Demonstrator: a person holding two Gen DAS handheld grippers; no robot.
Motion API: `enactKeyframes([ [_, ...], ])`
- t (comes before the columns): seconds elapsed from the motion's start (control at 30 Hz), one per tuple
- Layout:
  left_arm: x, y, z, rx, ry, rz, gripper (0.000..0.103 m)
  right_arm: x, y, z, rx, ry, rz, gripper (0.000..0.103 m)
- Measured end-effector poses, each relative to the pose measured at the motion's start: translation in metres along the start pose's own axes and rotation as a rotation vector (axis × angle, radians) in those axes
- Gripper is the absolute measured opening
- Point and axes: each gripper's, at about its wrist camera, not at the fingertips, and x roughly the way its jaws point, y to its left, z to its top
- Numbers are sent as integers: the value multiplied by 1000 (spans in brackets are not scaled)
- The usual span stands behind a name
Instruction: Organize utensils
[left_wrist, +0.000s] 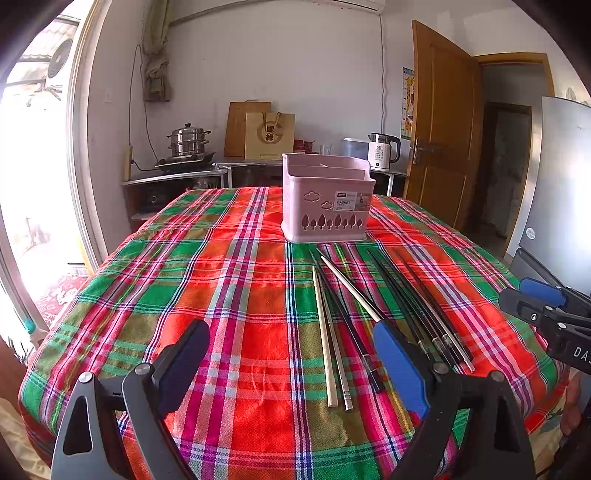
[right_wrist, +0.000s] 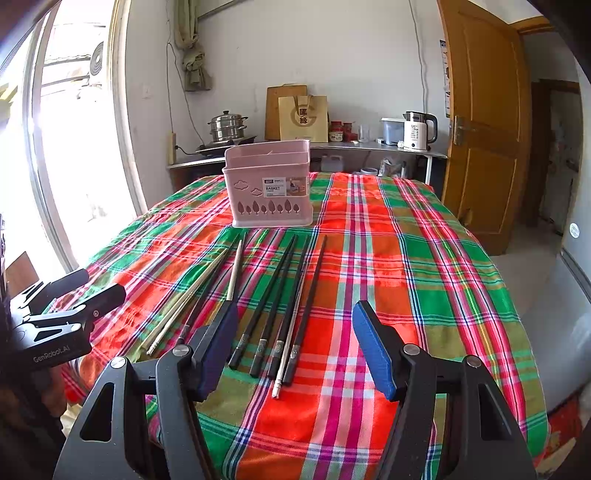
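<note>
Plaid tablecloth (left_wrist: 236, 295): red, green and pink checks, covering the whole table.

Pink plastic utensil basket (left_wrist: 327, 201): upright at the far middle of the table, divided into compartments, tree and cloud cut-outs on the near wall, printed label reading BASKET. Nothing seen standing above its rim.

Chopsticks, left cluster (left_wrist: 334, 325): pale wooden and metal sticks plus one black stick, lying flat on the cloth, near side of the basket, fanned and partly crossing at the far ends. Apart from the basket.

Chopsticks, right cluster (right_wrist: 273, 302): black sticks with patterned near ends, one silver stick among them, lying close together just right of the left cluster, far tips aimed toward the basket.

Left gripper (left_wrist: 291, 343): low over the near table edge, blue-padded jaws spread wide, nothing between them; right pad overlapping the view of a pale chopstick, contact not determinable.

Right gripper (right_wrist: 295, 332): low over the near edge, jaws spread wide, empty, the black cluster's near ends visible between the fingers on the cloth below.

Background: steel steamer pot (left_wrist: 189, 140) on a stove at far left, paper gift bag (left_wrist: 269, 136), white electric kettle (left_wrist: 382, 151), wooden door (left_wrist: 439, 133) ajar at right.
</note>
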Motion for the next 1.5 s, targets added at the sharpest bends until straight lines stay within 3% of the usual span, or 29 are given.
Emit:
enactKeyframes([
  [1.5,0,-4,5,9,-6,-3,91,-1,1,3,-1,-12,5,65],
])
